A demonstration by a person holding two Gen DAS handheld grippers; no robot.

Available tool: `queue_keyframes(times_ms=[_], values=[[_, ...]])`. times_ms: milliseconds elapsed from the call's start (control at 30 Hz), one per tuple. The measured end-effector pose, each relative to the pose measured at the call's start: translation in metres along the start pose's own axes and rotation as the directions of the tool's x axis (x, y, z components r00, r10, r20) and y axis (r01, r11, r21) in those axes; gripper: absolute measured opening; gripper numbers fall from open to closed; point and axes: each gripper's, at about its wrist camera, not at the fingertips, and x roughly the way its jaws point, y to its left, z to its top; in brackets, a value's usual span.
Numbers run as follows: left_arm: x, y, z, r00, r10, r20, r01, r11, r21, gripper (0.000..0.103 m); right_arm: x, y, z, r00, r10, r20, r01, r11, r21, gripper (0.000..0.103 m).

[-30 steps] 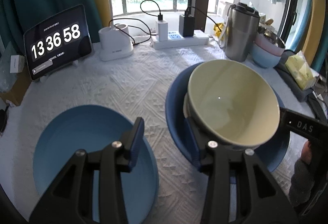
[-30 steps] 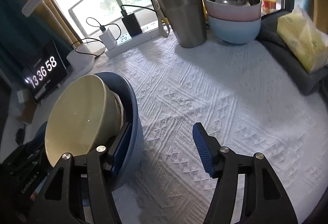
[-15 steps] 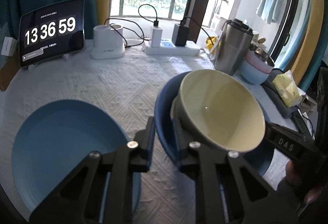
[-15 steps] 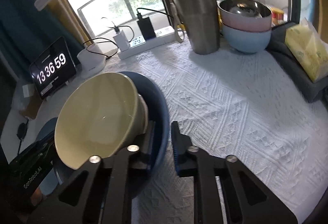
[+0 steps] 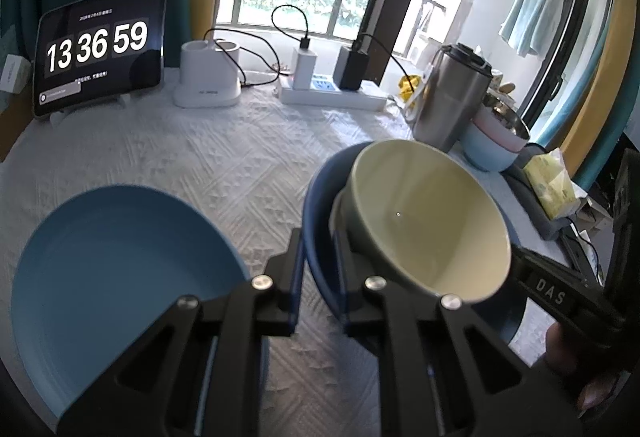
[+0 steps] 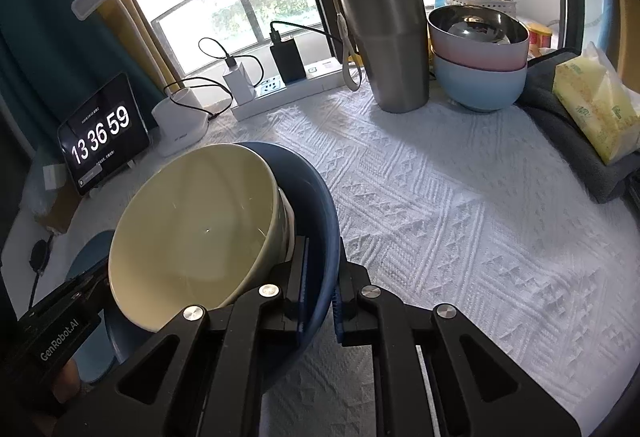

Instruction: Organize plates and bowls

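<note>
A cream bowl (image 5: 424, 221) sits inside a dark blue plate (image 5: 320, 189) on the white tablecloth. My left gripper (image 5: 318, 249) is shut on that plate's left rim, one finger inside and one outside. From the other side, my right gripper (image 6: 322, 269) is shut on the dark blue plate's (image 6: 308, 173) right rim, next to the cream bowl (image 6: 192, 229). The bowl leans against the rim there. A lighter blue plate (image 5: 116, 265) lies flat on the cloth to the left, untouched. Each view shows the other gripper's black body behind the bowl.
At the back right stand a steel tumbler (image 6: 384, 49) and stacked pink and blue bowls (image 6: 480, 77) with a steel one on top. A tissue pack (image 6: 596, 105) lies on dark cloth at the right edge. A power strip (image 6: 280, 93), white charger (image 5: 208, 81) and clock tablet (image 5: 100, 49) line the back.
Both grippers went from open to shut on opposite rims of the dark blue plate. The left wrist view rolled slightly. The plates and bowl stay where they were.
</note>
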Motion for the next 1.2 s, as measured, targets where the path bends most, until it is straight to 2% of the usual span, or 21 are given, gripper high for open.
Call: queue_keyframes(times_ms=[433, 1200], values=[[-0.015, -0.002, 0.0, 1.0, -0.023, 0.013, 0.023, 1.0, 0.003, 0.012, -0.017, 0.002, -0.001, 1.0, -0.016, 0.016, 0.016, 1.0, 0.005, 0.011], [-0.074, 0.008, 0.002, 0.994, -0.037, 0.107, 0.037, 0.999, 0.004, 0.013, -0.07, 0.035, -0.001, 0.995, -0.009, 0.101, 0.013, 0.999, -0.037, 0.011]])
